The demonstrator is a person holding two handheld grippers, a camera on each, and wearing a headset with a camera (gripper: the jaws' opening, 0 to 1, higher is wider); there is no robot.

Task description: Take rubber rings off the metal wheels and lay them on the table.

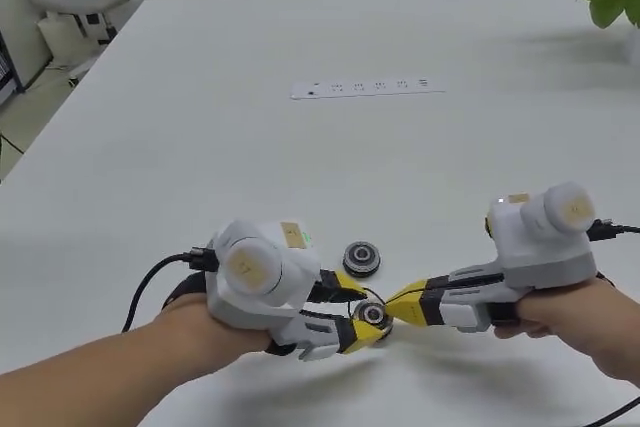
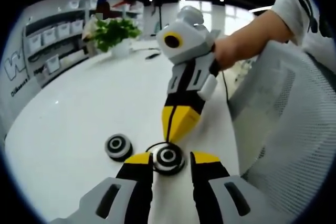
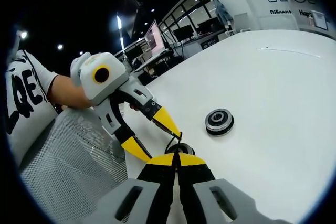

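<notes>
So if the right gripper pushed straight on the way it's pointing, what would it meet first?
Probably the wheel held by the left gripper, right at the right gripper's tips, which seem to pinch its rubber ring.

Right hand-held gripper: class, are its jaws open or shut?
Shut: the right hand-held gripper has its jaws together, pinching the rubber ring at the wheel.

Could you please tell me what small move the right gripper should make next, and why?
Probably pull the right gripper away from the wheel: its jaws look shut on the rubber ring, already lifted into a loop, while the left gripper clamps the wheel.
</notes>
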